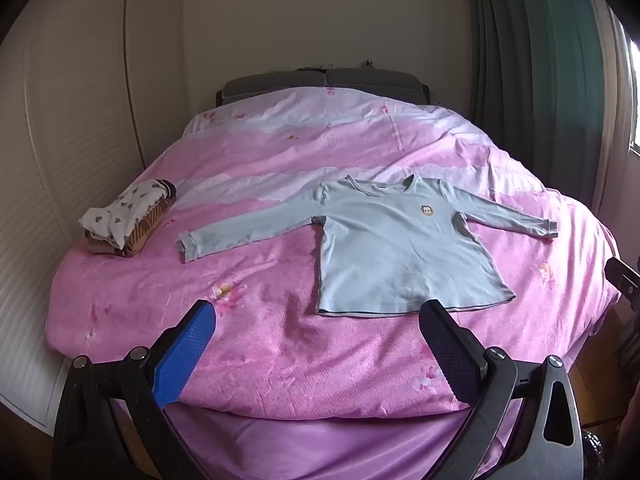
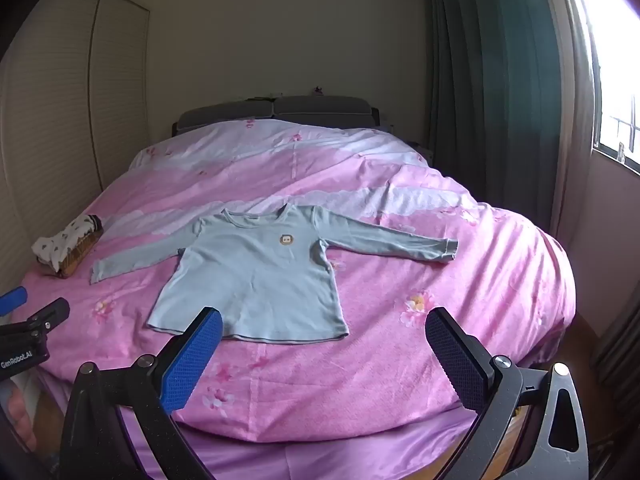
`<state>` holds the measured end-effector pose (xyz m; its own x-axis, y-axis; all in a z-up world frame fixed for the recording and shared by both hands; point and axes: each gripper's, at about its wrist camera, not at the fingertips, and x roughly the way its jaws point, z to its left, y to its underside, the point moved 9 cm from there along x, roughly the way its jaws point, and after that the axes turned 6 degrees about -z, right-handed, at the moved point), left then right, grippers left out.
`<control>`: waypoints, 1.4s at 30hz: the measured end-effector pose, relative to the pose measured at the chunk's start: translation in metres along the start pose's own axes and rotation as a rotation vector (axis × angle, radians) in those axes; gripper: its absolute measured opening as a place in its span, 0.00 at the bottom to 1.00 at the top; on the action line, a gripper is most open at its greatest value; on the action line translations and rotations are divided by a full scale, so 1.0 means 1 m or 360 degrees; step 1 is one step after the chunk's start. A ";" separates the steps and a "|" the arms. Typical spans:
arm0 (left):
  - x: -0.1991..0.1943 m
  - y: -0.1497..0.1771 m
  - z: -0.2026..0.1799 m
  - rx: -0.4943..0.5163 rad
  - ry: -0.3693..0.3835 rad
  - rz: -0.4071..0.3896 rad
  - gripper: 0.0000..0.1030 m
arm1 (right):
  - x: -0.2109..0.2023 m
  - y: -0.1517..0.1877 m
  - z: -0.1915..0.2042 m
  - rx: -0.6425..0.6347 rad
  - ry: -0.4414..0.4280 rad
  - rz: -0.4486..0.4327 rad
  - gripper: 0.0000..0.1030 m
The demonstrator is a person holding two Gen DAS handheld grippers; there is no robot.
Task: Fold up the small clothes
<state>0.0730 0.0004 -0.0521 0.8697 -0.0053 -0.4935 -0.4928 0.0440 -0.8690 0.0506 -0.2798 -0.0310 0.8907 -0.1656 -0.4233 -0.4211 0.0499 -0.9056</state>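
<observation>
A light blue long-sleeved child's shirt [image 1: 396, 248] lies flat, face up, on the pink bed cover, both sleeves spread out; it also shows in the right wrist view [image 2: 256, 276]. A small round badge sits on its chest. My left gripper [image 1: 318, 314] is open and empty, held above the bed's near edge just short of the shirt's hem. My right gripper [image 2: 324, 322] is open and empty, also near the hem, to the right. The left gripper's tip shows at the left edge of the right wrist view [image 2: 24, 312].
A stack of folded small clothes [image 1: 128, 216] sits at the bed's left side, also in the right wrist view [image 2: 68, 246]. The pink floral duvet [image 1: 280, 152] covers the bed. A wardrobe stands left, green curtains [image 2: 492, 92] and a window right.
</observation>
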 end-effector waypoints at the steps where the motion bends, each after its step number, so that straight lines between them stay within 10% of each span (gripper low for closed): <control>1: -0.001 0.000 0.000 -0.0003 -0.0002 -0.0001 1.00 | 0.000 0.000 0.000 0.0002 0.0000 0.0001 1.00; 42: 0.004 0.004 0.005 -0.0029 -0.0015 0.0032 1.00 | 0.002 0.002 -0.003 -0.0001 0.0010 -0.0003 1.00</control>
<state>0.0746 0.0056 -0.0577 0.8597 0.0047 -0.5108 -0.5107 0.0258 -0.8594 0.0513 -0.2828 -0.0334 0.8904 -0.1718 -0.4216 -0.4196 0.0492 -0.9064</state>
